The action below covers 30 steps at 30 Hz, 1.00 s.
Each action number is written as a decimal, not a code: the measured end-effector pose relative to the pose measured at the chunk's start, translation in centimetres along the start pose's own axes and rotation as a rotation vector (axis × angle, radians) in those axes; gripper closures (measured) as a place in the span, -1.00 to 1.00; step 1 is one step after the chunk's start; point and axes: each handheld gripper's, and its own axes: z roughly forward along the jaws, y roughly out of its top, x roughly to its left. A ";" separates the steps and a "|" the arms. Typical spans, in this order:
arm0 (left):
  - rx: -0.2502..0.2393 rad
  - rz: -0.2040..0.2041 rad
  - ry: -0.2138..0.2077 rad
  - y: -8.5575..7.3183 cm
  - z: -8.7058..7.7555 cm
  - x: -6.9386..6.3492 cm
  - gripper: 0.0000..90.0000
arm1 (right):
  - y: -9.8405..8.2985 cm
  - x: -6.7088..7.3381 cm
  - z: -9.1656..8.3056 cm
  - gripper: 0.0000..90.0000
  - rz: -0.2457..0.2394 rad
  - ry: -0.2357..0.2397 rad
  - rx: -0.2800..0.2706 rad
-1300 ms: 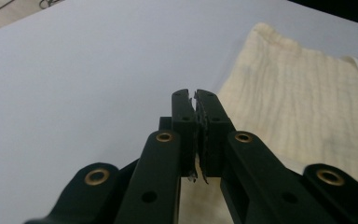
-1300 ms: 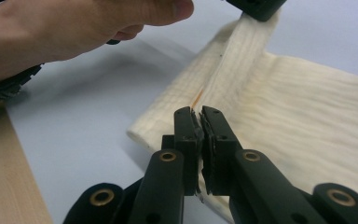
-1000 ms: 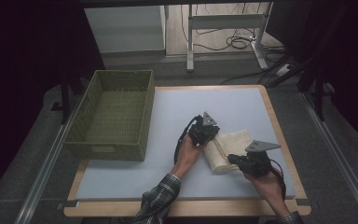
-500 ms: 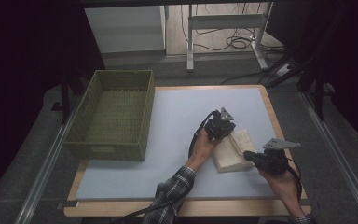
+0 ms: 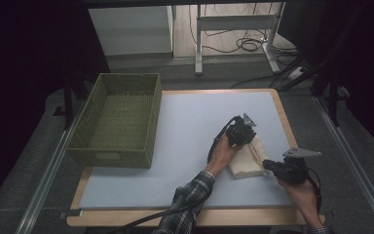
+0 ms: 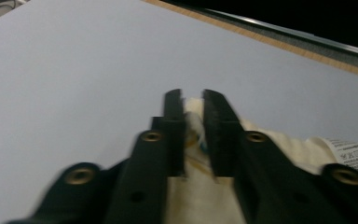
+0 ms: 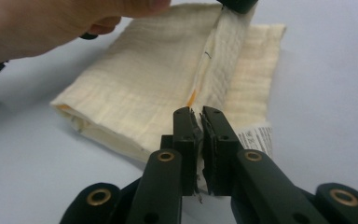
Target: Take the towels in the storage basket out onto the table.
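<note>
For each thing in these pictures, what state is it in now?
Cloth: cream, folded, lying flat on the table mat.
Basket: empty, upright, left side of the table.
Left tool: jaws have just been opening, cloth edge between them.
Right tool: shut on the cloth edge.

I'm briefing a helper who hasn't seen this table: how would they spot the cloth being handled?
Start at the pale blue table mat with the green woven basket on its left. The cloth lies on the mat's right side, between the left gripper and right gripper. It is the only soft, cream, folded thing, with a white printed label.
</note>
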 end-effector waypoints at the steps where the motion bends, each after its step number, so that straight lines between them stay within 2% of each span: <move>1: -0.003 -0.006 -0.006 0.0 0.0 0.0 0.64 | 0.0 0.0 0.0 0.84 0.000 0.000 0.000; 3: -0.010 -0.006 0.013 0.1 -0.1 0.0 0.33 | -0.2 -0.2 0.1 0.78 0.015 0.000 0.008; 5: -0.015 -0.014 0.017 0.2 -0.5 0.2 0.16 | -0.4 -0.3 0.1 0.69 0.017 -0.010 0.014; 9: -0.038 -0.049 0.020 0.0 -1.6 0.6 -0.04 | -0.7 -0.5 -0.5 0.59 0.024 -0.024 0.016; 10: -0.029 -0.040 0.026 -0.1 -1.9 0.8 -0.07 | -0.7 -0.5 -0.7 0.57 0.023 -0.029 0.019; 13: -0.015 -0.047 0.031 -0.7 -2.9 1.1 -0.08 | -1.0 -0.7 -1.4 0.50 0.020 -0.043 0.028; 16: 0.018 -0.038 0.044 -1.7 -4.0 1.5 -0.10 | -1.0 -0.8 -2.3 0.42 0.018 -0.059 0.014; 19: 0.037 -0.057 0.050 -2.7 -5.0 2.0 -0.10 | -0.3 -0.9 -2.4 0.35 0.011 -0.085 -0.002; 22: 0.064 -0.073 0.054 -3.7 -5.8 2.6 -0.11 | 0.6 -0.9 -1.7 0.28 0.008 -0.096 0.003; 24: 0.077 -0.079 0.062 -4.3 -6.2 2.9 -0.14 | 0.9 -1.0 -0.6 0.20 0.004 -0.114 0.035; 28: 0.098 -0.093 0.073 -5.6 -7.0 3.6 -0.20 | 0.4 -1.5 1.0 -0.01 0.035 -0.129 0.108; 30: 0.104 -0.103 0.075 -6.0 -7.3 3.9 -0.21 | -0.2 -1.5 1.4 -0.09 0.050 -0.111 0.129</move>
